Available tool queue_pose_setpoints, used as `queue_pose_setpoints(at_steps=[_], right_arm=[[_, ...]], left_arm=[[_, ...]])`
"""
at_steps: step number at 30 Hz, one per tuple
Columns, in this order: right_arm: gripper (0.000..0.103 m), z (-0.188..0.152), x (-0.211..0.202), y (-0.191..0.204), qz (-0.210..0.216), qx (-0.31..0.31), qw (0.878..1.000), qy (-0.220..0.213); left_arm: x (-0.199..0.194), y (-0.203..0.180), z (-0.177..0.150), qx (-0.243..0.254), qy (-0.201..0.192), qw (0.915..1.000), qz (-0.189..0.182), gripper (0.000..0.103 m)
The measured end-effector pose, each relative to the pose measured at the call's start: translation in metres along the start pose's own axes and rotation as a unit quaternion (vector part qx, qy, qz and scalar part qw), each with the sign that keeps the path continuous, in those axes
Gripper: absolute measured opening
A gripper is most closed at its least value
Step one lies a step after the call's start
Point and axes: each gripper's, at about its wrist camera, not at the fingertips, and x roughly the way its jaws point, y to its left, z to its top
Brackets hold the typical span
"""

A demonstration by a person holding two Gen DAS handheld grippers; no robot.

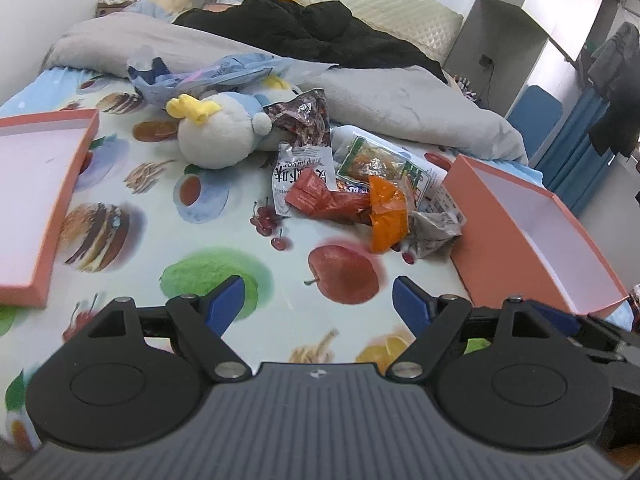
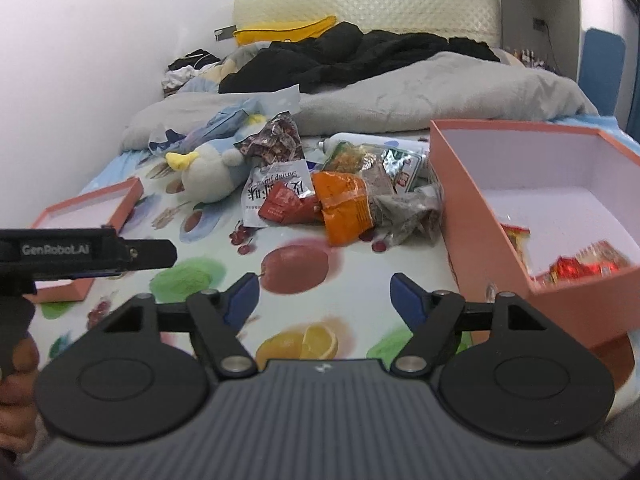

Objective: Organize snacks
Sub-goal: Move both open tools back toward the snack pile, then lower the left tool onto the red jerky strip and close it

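Orange snack packet (image 1: 386, 210) well beyond the left gripper's (image 1: 318, 306) spread fingers (image 1: 225, 300).

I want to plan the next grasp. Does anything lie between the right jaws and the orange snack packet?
Nothing visible does. Between the right gripper, whose jaws stand open and empty, and the orange snack packet there is only bare printed bedsheet. The plush toy lies off to the left.

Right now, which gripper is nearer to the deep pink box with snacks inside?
Right. The right gripper hangs open beside the deep pink box, while the left gripper is further left.
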Motion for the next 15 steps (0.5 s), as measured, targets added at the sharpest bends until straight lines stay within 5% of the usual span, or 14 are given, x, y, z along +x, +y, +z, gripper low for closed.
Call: queue_pose_setpoints(at_steps=[7,15], right_arm=[[0.074,0.014,0.042,0.002,-0.015,-0.046,0.999,-0.002],[0.073,0.019,0.092,-0.014,-0.055,0.003,0.998,0.028]], left_arm=[[0.055,0.007,0.013,0.027,0.016,0.9995,-0.001,0.084],[0.115,0.001,0.029,0.145,0.031,0.9889,-0.007,0.084]])
